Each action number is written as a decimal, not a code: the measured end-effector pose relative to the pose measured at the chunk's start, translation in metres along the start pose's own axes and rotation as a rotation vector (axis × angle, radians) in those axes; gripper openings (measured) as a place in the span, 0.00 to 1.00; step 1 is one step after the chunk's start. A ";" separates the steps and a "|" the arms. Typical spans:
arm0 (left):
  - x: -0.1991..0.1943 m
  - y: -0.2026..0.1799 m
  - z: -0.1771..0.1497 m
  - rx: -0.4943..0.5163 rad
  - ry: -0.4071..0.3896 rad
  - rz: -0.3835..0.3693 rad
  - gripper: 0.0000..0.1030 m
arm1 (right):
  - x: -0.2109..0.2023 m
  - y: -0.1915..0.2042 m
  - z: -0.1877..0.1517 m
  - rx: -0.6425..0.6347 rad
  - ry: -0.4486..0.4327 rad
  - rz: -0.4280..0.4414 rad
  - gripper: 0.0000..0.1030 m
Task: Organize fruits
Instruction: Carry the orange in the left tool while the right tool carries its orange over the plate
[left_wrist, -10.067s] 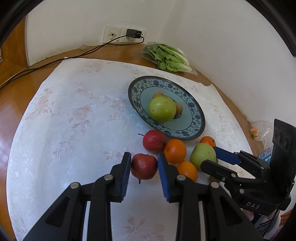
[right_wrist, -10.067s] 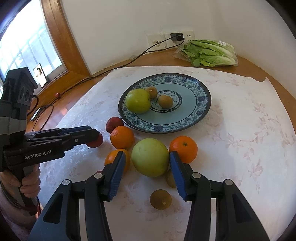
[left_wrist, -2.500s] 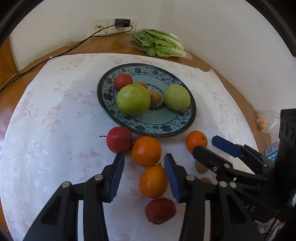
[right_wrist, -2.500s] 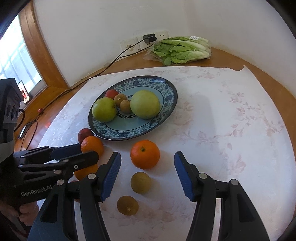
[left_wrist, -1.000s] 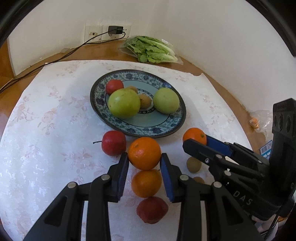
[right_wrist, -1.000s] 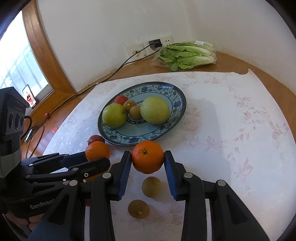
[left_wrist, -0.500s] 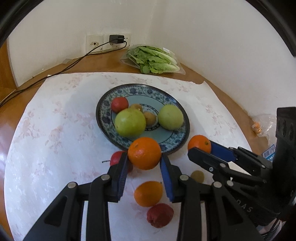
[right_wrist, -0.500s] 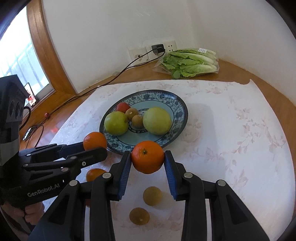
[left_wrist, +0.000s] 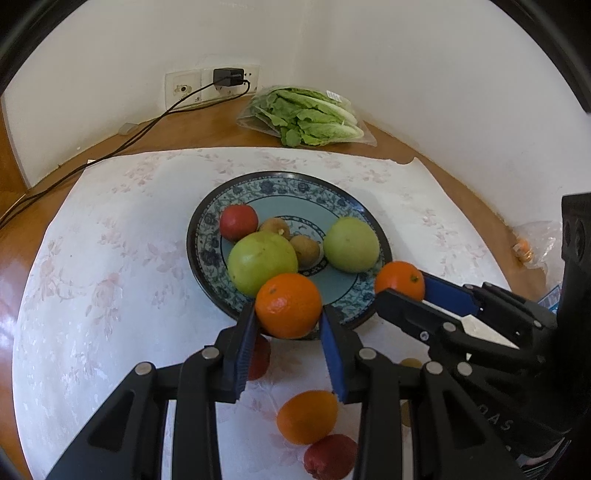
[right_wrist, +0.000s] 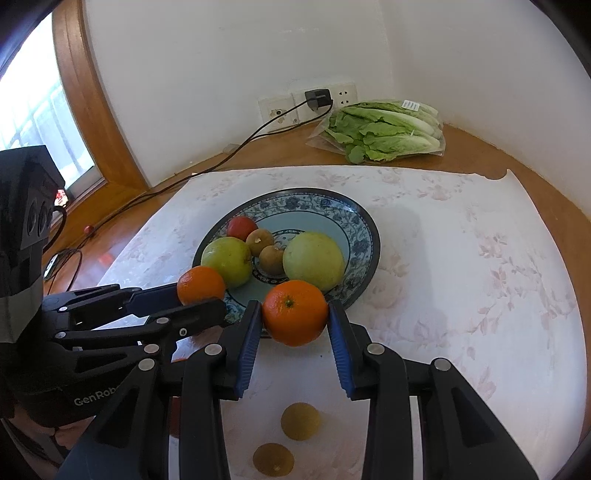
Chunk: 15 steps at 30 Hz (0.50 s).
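Two oranges, each clamped between hand-held gripper pads: left hand-held gripper (left_wrist: 288, 325), right hand-held gripper (right_wrist: 293, 325).

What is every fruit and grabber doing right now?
Left gripper: shut on an orange, lifted at the plate's near rim.
Right gripper: shut on another orange, lifted too.
Blue patterned plate: holds two green apples, a red apple, two brown kiwis.
Third orange: lying on the cloth.
Bagged lettuce: lying by the wall.
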<state>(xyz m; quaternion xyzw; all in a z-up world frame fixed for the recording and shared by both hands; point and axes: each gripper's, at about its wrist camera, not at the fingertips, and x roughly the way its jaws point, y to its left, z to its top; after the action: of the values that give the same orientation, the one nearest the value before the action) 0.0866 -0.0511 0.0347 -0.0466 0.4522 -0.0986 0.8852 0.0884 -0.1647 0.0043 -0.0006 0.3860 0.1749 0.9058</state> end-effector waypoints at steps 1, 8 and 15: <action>0.001 0.000 0.001 0.001 0.001 0.002 0.35 | 0.002 0.000 0.000 0.000 0.003 0.000 0.36; 0.009 0.001 0.004 0.011 0.000 0.022 0.35 | 0.010 -0.002 0.000 0.002 0.017 0.000 0.36; 0.016 0.003 0.006 0.011 0.004 0.019 0.35 | 0.014 -0.004 0.001 0.001 0.016 -0.006 0.36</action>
<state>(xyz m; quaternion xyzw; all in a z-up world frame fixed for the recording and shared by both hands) 0.1007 -0.0514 0.0249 -0.0371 0.4537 -0.0929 0.8855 0.0995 -0.1639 -0.0053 -0.0027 0.3934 0.1723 0.9031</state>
